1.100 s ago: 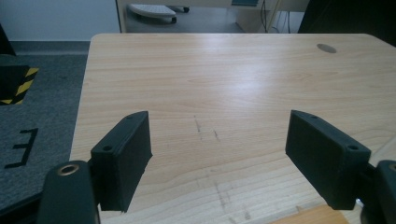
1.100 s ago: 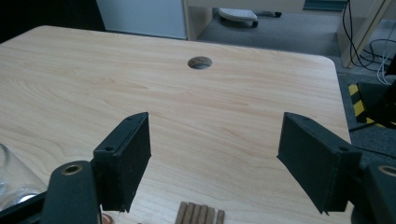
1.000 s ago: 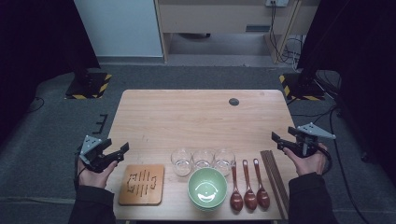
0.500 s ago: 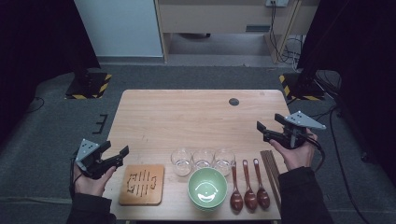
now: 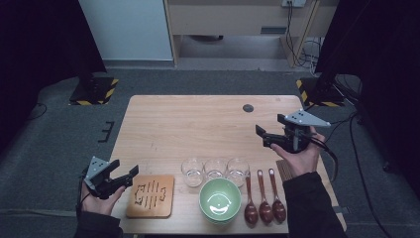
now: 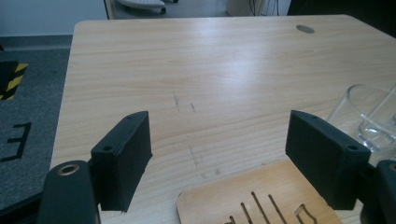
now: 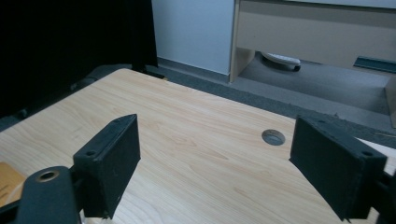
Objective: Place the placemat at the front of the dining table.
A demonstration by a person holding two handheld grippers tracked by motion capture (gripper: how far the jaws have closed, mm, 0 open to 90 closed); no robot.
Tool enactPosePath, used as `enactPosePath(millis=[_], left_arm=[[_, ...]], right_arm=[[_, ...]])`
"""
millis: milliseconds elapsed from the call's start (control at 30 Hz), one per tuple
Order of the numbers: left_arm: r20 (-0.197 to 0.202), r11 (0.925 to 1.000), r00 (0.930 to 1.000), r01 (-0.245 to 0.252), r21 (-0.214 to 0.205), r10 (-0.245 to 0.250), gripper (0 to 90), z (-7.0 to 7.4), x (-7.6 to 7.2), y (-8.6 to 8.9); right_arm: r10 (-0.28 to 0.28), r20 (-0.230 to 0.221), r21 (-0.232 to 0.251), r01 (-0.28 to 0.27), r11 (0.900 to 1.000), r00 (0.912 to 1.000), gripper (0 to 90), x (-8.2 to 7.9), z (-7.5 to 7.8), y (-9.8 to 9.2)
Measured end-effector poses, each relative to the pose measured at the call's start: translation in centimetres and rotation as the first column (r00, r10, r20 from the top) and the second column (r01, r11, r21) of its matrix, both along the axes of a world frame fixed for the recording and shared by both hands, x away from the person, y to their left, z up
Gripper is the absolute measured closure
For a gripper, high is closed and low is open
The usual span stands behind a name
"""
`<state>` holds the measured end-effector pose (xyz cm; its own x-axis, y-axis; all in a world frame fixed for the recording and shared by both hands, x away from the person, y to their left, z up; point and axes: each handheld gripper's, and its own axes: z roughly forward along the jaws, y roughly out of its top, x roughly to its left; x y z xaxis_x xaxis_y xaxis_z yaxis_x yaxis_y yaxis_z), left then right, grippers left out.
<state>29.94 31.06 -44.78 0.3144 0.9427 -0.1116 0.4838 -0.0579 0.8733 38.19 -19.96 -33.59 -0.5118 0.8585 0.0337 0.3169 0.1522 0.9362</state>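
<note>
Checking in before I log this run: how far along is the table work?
Nothing looks moved yet: three glasses, green bowl, three spoons and wooden trivet sit lined up along the near edge. Left gripper and right gripper are open, holding nothing. All handling remains.

1. The chopsticks lie mostly hidden under the person's right forearm in the high view.
2. The glass is cut off by the right edge of the left gripper view.
3. The slotted wooden trivet runs past that view's bottom edge.
4. A wooden corner at the right gripper view's left edge cannot be identified.
</note>
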Motion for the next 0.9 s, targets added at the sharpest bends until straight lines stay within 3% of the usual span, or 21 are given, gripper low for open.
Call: enactPosePath(millis=[233, 367, 633, 900], left_arm=[[-0.023, 0.9998, 0.9997, -0.002, 0.019, 0.002, 20.8, -0.6, 0.0, 0.0], [-0.033, 0.9999, 0.9995, -0.004, 0.015, 0.005, 20.5, -0.9, 0.1, 0.0], [-0.054, 0.9998, 0.9984, -0.014, 0.016, 0.015, 19.6, -1.2, 0.4, 0.0], [-0.066, 0.9991, 0.9974, -0.026, 0.032, 0.028, 19.1, -1.5, 1.0, 0.2]], right_arm=[[0.040, 0.022, 0.017, -0.041, 0.9990, 0.9989, 16.4, -0.3, 0.8, 2.1], [0.074, 0.047, 0.057, -0.076, 0.9954, 0.9962, 16.9, -0.8, 1.3, 3.7], [0.111, 0.079, 0.041, -0.114, 0.9926, 0.9907, 14.4, -1.5, 2.4, 7.1], [0.160, 0.070, 0.047, -0.164, 0.9854, 0.9846, 13.7, -1.8, 2.8, 10.3]])
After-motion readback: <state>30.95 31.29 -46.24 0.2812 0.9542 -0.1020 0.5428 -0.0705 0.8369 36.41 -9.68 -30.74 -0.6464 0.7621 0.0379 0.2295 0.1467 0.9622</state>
